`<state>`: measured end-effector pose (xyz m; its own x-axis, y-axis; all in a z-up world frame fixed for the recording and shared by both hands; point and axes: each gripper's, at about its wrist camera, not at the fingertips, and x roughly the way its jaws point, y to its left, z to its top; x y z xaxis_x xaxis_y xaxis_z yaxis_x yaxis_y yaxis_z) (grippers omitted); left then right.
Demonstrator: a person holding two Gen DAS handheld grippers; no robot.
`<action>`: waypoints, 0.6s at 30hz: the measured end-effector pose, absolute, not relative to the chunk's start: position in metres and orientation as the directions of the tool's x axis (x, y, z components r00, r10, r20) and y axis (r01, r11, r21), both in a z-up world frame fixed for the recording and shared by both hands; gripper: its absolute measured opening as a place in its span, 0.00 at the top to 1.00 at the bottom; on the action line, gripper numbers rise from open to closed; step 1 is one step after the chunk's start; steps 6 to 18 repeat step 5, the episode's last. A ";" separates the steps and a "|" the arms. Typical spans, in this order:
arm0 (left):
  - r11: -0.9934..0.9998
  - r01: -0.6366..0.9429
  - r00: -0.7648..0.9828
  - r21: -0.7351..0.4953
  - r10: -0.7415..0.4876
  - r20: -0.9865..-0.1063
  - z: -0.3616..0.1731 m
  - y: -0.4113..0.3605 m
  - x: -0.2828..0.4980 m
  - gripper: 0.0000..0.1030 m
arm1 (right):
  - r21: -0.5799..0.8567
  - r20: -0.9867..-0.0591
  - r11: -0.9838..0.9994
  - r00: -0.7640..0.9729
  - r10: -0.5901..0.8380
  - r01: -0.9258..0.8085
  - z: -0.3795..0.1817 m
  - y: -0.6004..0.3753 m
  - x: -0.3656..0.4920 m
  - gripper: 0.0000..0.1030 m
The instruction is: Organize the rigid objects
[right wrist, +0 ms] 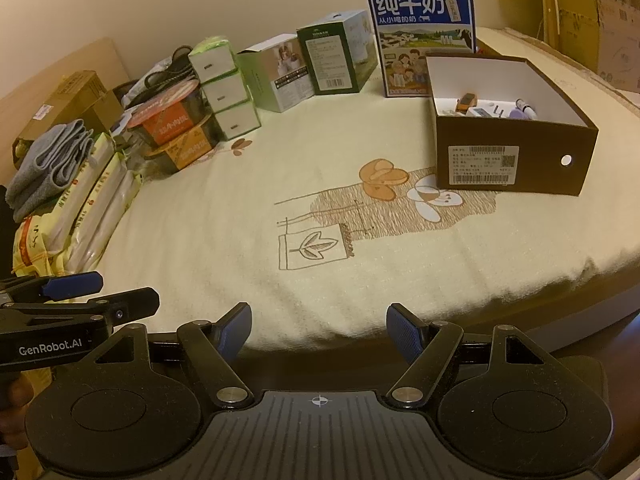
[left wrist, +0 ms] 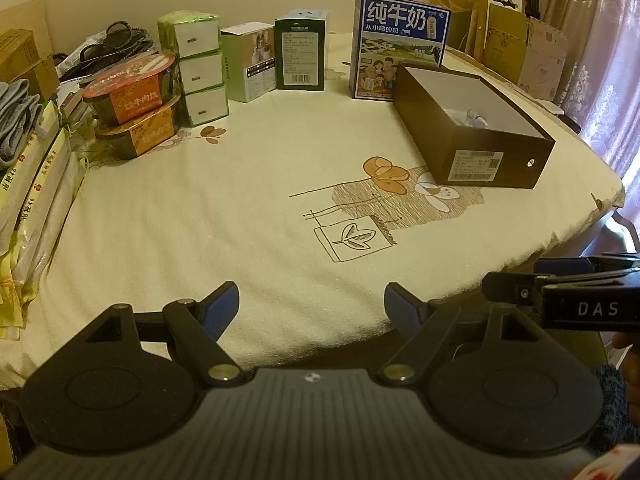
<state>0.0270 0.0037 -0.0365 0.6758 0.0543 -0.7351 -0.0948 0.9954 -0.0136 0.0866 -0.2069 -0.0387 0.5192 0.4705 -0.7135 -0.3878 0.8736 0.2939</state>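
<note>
An open dark brown box (left wrist: 486, 148) (right wrist: 516, 160) with a white inside stands at the right of the table; several small items (right wrist: 490, 109) lie in it. My left gripper (left wrist: 312, 306) is open and empty, over the table's near edge. My right gripper (right wrist: 319, 330) is open and empty, also at the near edge, well short of the box. Each gripper shows from the side in the other's view: the right one (left wrist: 560, 284), the left one (right wrist: 80, 296).
Along the back stand a blue milk carton (left wrist: 400, 46), a dark green box (left wrist: 300, 56), a light green box (left wrist: 248, 66) and stacked tissue packs (left wrist: 198, 68). Two food bowls (left wrist: 132, 104), noodle packs (right wrist: 92, 208) and grey cloth (right wrist: 48, 164) crowd the left. A cream cloth (left wrist: 200, 220) covers the table.
</note>
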 end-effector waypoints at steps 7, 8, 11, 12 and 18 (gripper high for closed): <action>0.996 -0.092 0.675 -0.015 0.051 -0.736 -0.037 0.003 0.028 0.25 | 0.295 -0.715 0.875 0.518 0.469 -0.384 -0.041 -0.207 0.087 0.31; 0.996 -0.092 0.675 -0.015 0.051 -0.736 -0.037 0.003 0.028 0.25 | 0.295 -0.715 0.875 0.518 0.469 -0.384 -0.041 -0.207 0.087 0.31; 0.996 -0.092 0.675 -0.015 0.051 -0.736 -0.037 0.003 0.028 0.25 | 0.295 -0.715 0.875 0.518 0.469 -0.384 -0.041 -0.207 0.087 0.31; 0.996 -0.092 0.675 -0.015 0.051 -0.736 -0.037 0.003 0.028 0.25 | 0.295 -0.715 0.875 0.518 0.469 -0.384 -0.041 -0.207 0.087 0.31; 0.996 -0.092 0.675 -0.015 0.051 -0.736 -0.037 0.003 0.028 0.25 | 0.295 -0.715 0.875 0.518 0.469 -0.384 -0.041 -0.207 0.087 0.31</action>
